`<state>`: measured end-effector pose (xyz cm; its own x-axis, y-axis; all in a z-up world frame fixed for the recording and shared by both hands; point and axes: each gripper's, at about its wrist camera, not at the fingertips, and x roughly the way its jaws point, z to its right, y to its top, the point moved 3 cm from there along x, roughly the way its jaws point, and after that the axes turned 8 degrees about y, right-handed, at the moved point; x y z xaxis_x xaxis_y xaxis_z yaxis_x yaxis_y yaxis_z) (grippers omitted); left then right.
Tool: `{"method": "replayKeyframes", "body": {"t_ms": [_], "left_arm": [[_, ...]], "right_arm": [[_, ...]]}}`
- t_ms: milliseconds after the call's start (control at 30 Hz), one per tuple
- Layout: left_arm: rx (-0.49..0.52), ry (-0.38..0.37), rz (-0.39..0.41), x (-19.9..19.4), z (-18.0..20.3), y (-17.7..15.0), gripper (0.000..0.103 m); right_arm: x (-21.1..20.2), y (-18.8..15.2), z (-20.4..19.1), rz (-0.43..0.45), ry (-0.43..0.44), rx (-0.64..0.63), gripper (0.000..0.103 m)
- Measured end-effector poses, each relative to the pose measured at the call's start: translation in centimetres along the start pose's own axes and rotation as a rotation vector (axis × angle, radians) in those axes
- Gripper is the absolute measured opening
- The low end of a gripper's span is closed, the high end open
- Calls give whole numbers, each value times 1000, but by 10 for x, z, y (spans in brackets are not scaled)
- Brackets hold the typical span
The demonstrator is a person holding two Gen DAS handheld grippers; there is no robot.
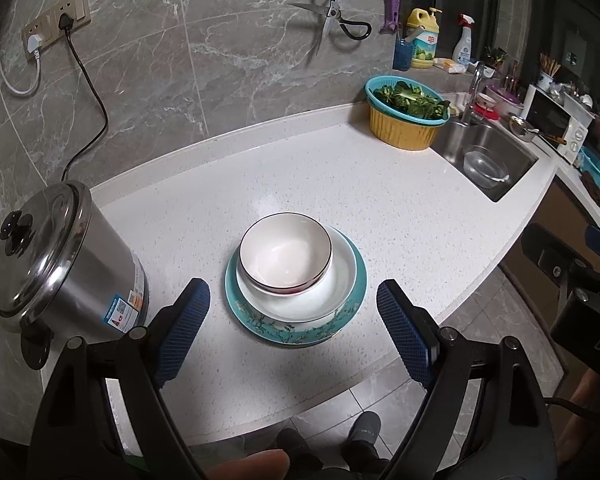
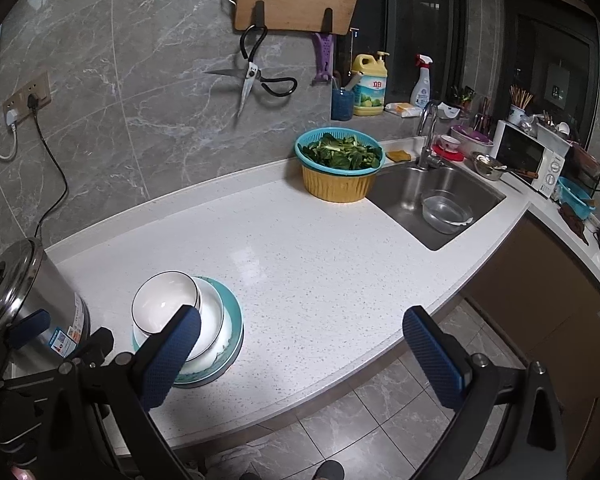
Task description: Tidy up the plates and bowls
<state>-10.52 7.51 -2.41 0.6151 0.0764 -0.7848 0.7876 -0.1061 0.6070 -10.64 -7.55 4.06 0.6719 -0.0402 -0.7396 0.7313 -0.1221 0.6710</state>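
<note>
A stack stands on the white counter [image 1: 300,168]: a small white bowl [image 1: 286,252] with a dark rim sits in a larger white bowl [image 1: 340,284], which rests on a teal floral plate [image 1: 300,332]. My left gripper [image 1: 291,286] hangs open just in front of the stack, its blue pads [image 1: 188,320] apart on either side and touching nothing. In the right wrist view the small bowl [image 2: 164,304], larger bowl [image 2: 214,316] and teal plate [image 2: 236,328] lie at the lower left. My right gripper [image 2: 302,314] is open and empty over bare counter, to the right of the stack.
A steel pot [image 1: 52,256] with a lid stands close left of the stack. A yellow and teal basket of greens [image 1: 408,116] sits at the back right beside the sink [image 1: 500,148], which holds a glass bowl [image 1: 484,168]. The counter's curved front edge lies near the grippers.
</note>
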Motion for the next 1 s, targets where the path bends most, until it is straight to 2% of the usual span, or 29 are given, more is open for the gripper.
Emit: {"method": "replayKeyframes", "body": {"t_ms": [1000], "left_arm": [[-52,57,6,7,-9,16,85]], "right_arm": [[24,5,-8,-56,19,-18,103]]}}
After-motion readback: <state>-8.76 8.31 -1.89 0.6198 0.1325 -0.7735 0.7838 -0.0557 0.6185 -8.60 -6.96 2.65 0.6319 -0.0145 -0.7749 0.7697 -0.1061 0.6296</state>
